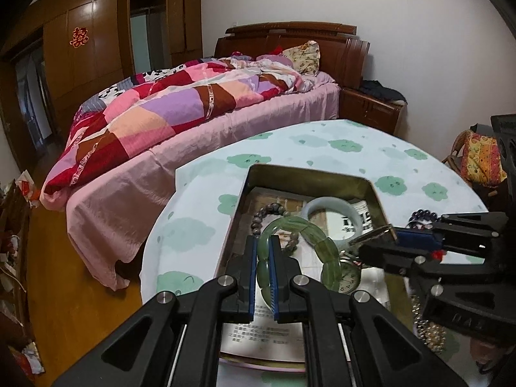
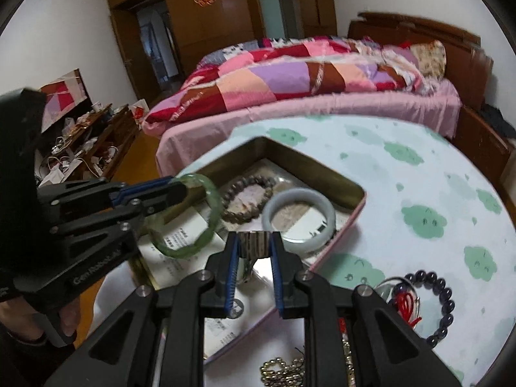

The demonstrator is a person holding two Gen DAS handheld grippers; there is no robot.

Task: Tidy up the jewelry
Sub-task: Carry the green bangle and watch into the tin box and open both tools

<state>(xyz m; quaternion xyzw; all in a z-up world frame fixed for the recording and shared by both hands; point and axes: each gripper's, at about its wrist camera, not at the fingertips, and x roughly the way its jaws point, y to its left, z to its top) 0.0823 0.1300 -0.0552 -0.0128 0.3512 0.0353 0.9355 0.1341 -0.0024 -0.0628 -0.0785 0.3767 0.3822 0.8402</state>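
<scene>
The left gripper (image 1: 264, 277) has its fingers (image 1: 250, 277) pinched on the rim of a green segmented bangle (image 1: 309, 235). The rim runs lengthwise between the two blue pads, and the rest of the ring hangs forward over the open metal tin (image 1: 309, 174). In the right wrist view the same bangle (image 2: 206, 222) projects from the left gripper (image 2: 179, 190) above the tin's near-left corner.

The right gripper (image 2: 254, 251) has its fingers (image 2: 233, 258) clamped on a ribbed metal watch band (image 2: 254, 244), held between the pads near the tips. The watch dial (image 1: 350, 275) hangs below, over the tin's near-right wall.

Inside the tin lie a pale jade bangle (image 2: 298, 217) and a brown bead bracelet (image 2: 248, 198), close beside each other on printed paper.

On the desk (image 2: 419, 177), outside the tin to the right, lie a dark purple bead bracelet (image 2: 441, 303) and a red cord (image 2: 411, 306). A gold bead chain (image 2: 283, 374) lies near the bottom edge of the right wrist view.
</scene>
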